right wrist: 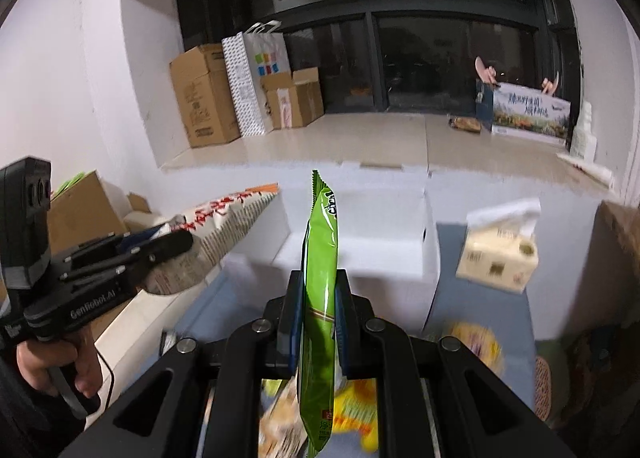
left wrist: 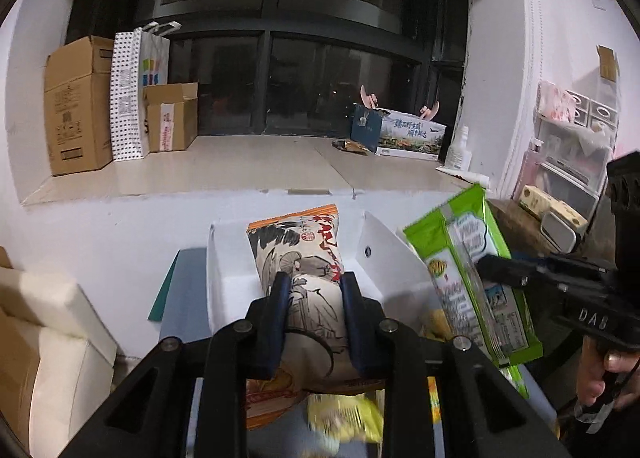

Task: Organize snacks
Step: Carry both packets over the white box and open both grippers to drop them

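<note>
Both tools same build: matte black frame, angular linkage arms with cutout slots, round silver screw heads at the pivots. Fingers carry dark blue pads (left wrist: 276, 322). Left tool (left wrist: 310, 286): side view shows a pistol-style black grip, white "GenRobot.AI" lettering on the body, black camera block with two lenses on top, grey tape band under it, thin black cable trailing below the handle. Right tool (right wrist: 318, 290): white "DAS"-like marking on the side, partly readable. Hands bare skin: left hand (right wrist: 48, 366), right hand (left wrist: 604, 378).
</note>
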Motion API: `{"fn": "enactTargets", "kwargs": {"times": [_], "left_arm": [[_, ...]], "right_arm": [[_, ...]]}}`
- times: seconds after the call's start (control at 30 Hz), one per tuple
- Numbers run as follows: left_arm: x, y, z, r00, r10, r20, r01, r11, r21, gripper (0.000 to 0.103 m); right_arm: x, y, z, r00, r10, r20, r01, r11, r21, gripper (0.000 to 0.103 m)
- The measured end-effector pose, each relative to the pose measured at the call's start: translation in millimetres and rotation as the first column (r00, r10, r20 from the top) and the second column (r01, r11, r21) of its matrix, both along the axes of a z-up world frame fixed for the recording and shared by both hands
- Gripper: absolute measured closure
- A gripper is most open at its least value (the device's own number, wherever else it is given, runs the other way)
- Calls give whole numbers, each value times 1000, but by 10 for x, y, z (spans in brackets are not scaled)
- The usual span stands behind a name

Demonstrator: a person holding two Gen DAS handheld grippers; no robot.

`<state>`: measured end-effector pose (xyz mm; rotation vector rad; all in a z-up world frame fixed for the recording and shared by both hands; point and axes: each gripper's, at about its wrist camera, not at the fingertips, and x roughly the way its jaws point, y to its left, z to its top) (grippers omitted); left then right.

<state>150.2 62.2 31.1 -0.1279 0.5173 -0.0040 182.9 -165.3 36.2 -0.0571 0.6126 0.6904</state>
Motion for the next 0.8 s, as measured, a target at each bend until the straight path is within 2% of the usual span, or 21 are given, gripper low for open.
{"fn": "enactTargets", "kwargs": {"times": [0.13,0.27,0.4,0.53,0.6,0.67,0.73,0.77,0.8], "left_arm": [[499,88,31,1000,8,-19,-8,1000,-3,74],[964,152,-14,999,11,-50,-11,1000,1,74],[1427,239,-147,995,30,-96,-28,999,19,74],[1683,291,-305,990,38,-133,-32,998,46,74],[1762,310,-386,988,45,-148,-37,997,62,74],[1860,352,-500,981,39,-190,-30,998,46,71],[1912,371,-576,976,42,-215,-32,998,47,62],[1917,368,-602,973,61,-222,-47,997,68,41],[1920,362,-619,972,83,-220,-63,993,98,14]], "right_arm": [[495,164,139,1000,-16,-8,16,1000,14,88],[942,375,142,999,-34,-9,34,999,-36,88],[1399,551,4,995,-66,-69,60,995,-84,88],[1673,727,-144,994,-84,-66,73,985,-159,88],[1802,761,-206,990,-91,-107,76,987,-140,88],[1887,791,-258,987,-97,-130,81,989,-125,88],[1956,836,-322,983,-103,-155,83,988,-128,82],[1993,860,-366,980,-97,-174,75,989,-129,60],[2009,867,-396,978,-110,-174,86,986,-140,38]]}}
